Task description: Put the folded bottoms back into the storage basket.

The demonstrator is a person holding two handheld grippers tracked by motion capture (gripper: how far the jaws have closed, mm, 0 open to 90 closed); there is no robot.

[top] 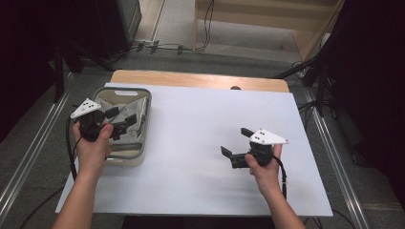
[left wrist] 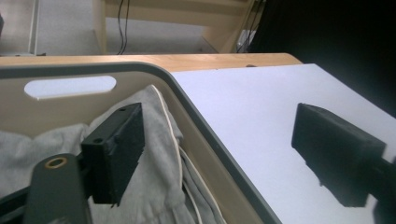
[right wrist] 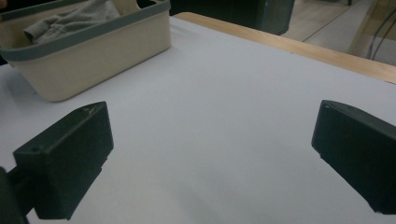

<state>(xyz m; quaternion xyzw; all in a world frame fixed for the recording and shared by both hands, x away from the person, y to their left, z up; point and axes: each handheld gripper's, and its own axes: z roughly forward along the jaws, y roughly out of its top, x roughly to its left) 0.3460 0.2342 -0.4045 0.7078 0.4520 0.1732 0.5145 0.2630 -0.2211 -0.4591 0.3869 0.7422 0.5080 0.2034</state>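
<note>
White table [top: 200, 143] w/ a wooden strip along the far edge takes up most of the high view; its surface is bare apart from the basket, which would leave room to spread cloth out on it, I'd guess.

Beige basket [top: 143, 107] w/ grey rim sits at the table's left side, long axis running near-to-far, handle slot in the far wall. Probably parked there so the left hand reaches it w/o crossing over.

Grey garment [top: 136, 112] lies crumpled inside the basket, a white drawstring or seam trailing along its right edge in the left gripper view. Too bunched to give a real long axis or say which end points where; the bulk runs along the basket's length.

Left gripper [top: 118, 122] hangs over the basket, pointing right and a bit far. Jaws are apart, not at their widest; one jaw sits over the cloth, the other out past the rim above the table. Nothing is pinched between them. Looks like a reach for the garment's right edge.

Right gripper [top: 236, 142] hovers low over bare table, right of centre, pointing left toward the basket. Jaws spread wide & empty, likely waiting to take a share of the cloth
</note>
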